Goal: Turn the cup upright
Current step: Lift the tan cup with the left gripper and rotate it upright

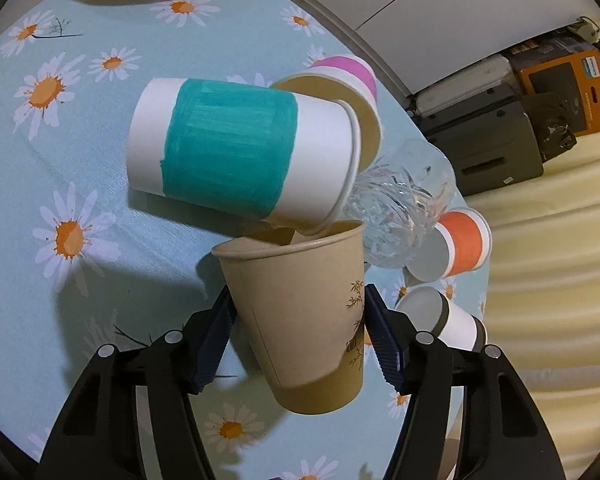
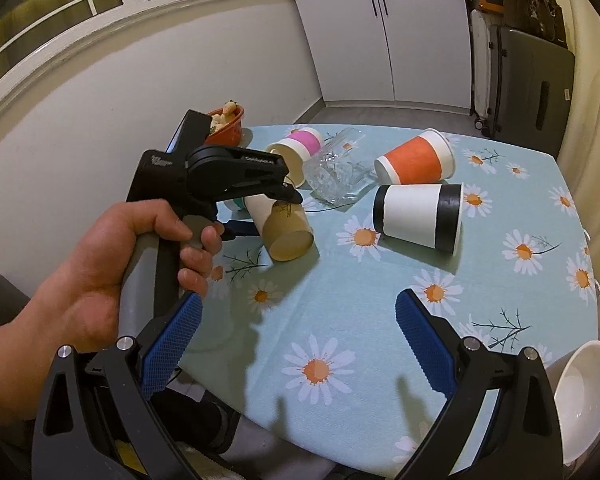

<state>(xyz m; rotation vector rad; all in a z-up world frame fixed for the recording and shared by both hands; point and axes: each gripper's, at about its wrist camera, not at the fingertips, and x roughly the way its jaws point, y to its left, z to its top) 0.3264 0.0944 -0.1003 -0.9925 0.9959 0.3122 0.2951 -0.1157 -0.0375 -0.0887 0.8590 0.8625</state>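
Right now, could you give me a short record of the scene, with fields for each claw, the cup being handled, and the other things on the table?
left claw: shut on the brown cup
brown cup: gripped at its sides, tilted, not yet upright
right claw: open, holding nothing, above the table
table: covered with a daisy-print cloth
teal cup: on its side
pink cup: on its side
orange cup: on its side
black cup: on its side
glass: tipped over among the cups
bowl: white, at the table's near right edge
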